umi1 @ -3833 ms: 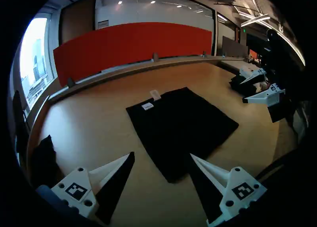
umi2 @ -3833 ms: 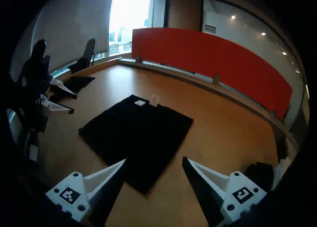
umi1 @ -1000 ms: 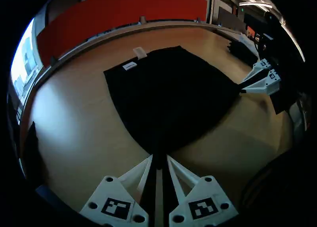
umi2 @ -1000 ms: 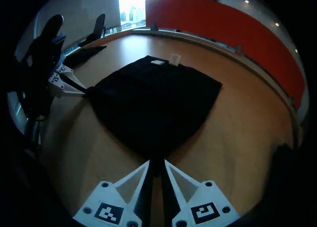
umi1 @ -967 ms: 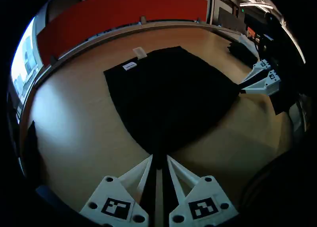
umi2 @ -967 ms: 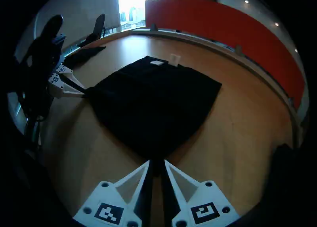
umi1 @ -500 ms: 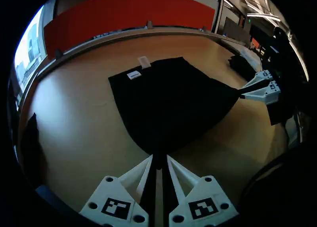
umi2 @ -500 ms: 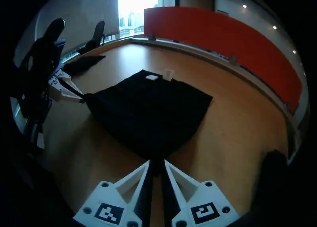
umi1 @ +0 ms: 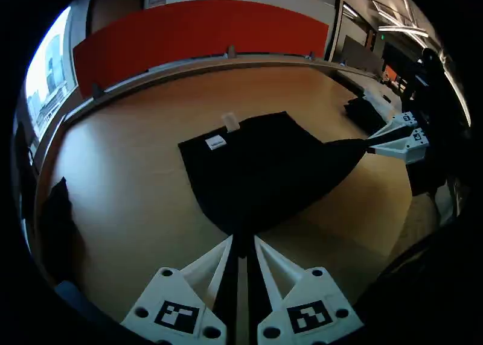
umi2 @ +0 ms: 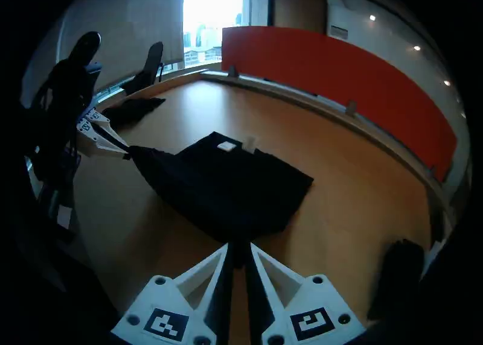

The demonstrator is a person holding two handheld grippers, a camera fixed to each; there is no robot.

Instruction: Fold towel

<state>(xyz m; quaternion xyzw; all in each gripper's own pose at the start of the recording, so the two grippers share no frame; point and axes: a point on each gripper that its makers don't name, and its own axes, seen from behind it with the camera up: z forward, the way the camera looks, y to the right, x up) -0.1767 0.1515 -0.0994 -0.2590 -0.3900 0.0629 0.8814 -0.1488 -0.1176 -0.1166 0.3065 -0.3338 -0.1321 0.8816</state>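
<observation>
I am clamping my left gripper [umi1: 244,248] and right gripper [umi2: 239,251] on near corners of the black towel [umi1: 265,164], holding that edge off the wooden table [umi1: 121,182]. The rest is lying flat ahead of them, so I judge the folding is barely beginning.

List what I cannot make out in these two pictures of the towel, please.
1. Left gripper view: towel corner in the left gripper, covered by its fingers.
2. Left gripper view: print on the white tag, too small.
3. Right gripper view: dark heap on the table, too dark to identify.
</observation>
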